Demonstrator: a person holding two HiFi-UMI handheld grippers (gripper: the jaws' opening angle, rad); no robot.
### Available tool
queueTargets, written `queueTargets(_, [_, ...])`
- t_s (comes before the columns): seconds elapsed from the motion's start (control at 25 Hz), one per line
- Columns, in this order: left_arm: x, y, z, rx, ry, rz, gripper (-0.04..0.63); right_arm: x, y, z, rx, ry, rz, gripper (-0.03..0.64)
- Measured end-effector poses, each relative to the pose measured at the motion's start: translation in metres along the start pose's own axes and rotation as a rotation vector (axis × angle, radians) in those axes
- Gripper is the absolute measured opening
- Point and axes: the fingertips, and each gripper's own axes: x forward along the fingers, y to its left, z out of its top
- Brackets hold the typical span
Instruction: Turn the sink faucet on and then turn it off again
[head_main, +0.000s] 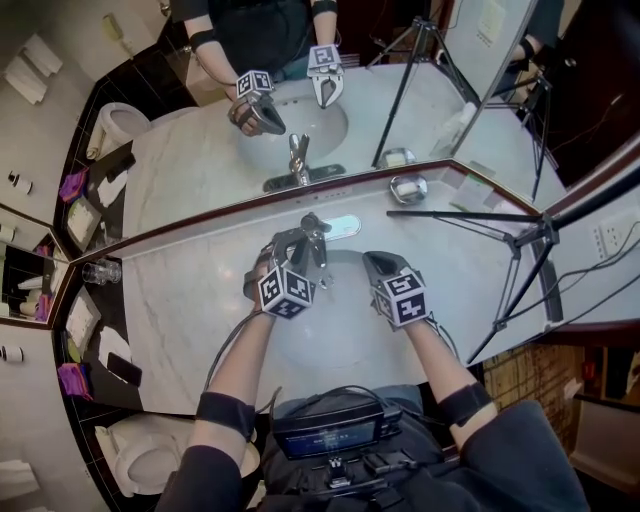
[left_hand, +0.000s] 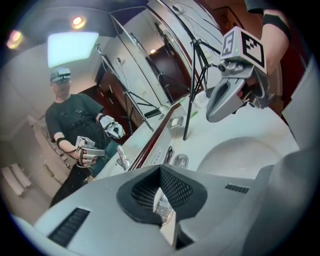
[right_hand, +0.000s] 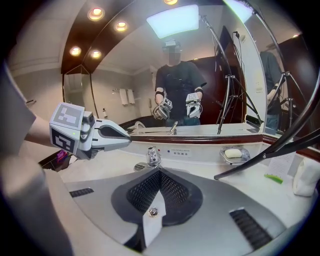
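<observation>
Marble counter wraps an oval basin under a wide mirror. The faucet stands on the basin's back rim, at the middle of the head view. I see no stream from it, though the spout's mouth is too small to judge.

The left gripper is nearest, its fingers closed with nothing between them. In the right gripper view their tips sit just left of the chrome faucet and slightly above it. Whether they touch it I cannot tell. The right gripper hovers over the basin, right of centre in the head view, its fingers also closed and empty.

The main risk, as I judge it, comes from working the lever with shut fingers rather than a grip. A nudge on smooth, rounded chrome could skid off, so the lever would not move or would jump too far. A lever thrown wide would send a hard stream into the shallow bowl, splashing both grippers. A sideways slip could swing the lever toward the hot side instead.

Further out, a soap dish sits at the counter's back edge. A tripod reaches over the right of the counter, where a jerked recovery by the right gripper could strike its leg.
</observation>
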Motion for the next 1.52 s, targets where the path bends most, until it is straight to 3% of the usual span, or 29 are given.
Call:
queueTargets(0.36, [-0.069,0.020,-0.009,-0.453,-0.098,0.041,0.002,-0.001,0.013,0.009,-0.047,-0.007,0.015,0.018])
queueTargets(0.56, [-0.099,0.021,-0.048,-0.734,-0.118,0.058,0.002,-0.001,0.018,0.009,-0.082,0.000,0.022,0.018])
queueTargets(0.64, [-0.107,0.020,-0.061,-0.801,-0.112,0.075,0.002,-0.001,0.020,0.011,-0.099,0.004,0.026,0.018])
queueTargets(0.84, [-0.123,0.018,-0.077,-0.860,-0.109,0.117,0.002,-0.002,0.025,0.014,-0.134,0.003,0.027,0.018])
queueTargets(1.24, [-0.124,0.018,-0.075,-0.859,-0.117,0.133,0.002,0.000,0.028,0.014,-0.184,0.021,0.017,0.020])
queueTargets(1.36, [-0.121,0.018,-0.075,-0.860,-0.116,0.129,0.002,0.004,0.027,0.013,-0.267,0.028,-0.005,0.020])
queueTargets(1.52, [-0.117,0.014,-0.075,-0.860,-0.107,0.116,0.002,0.016,0.029,0.011,-0.482,0.062,-0.010,0.021])
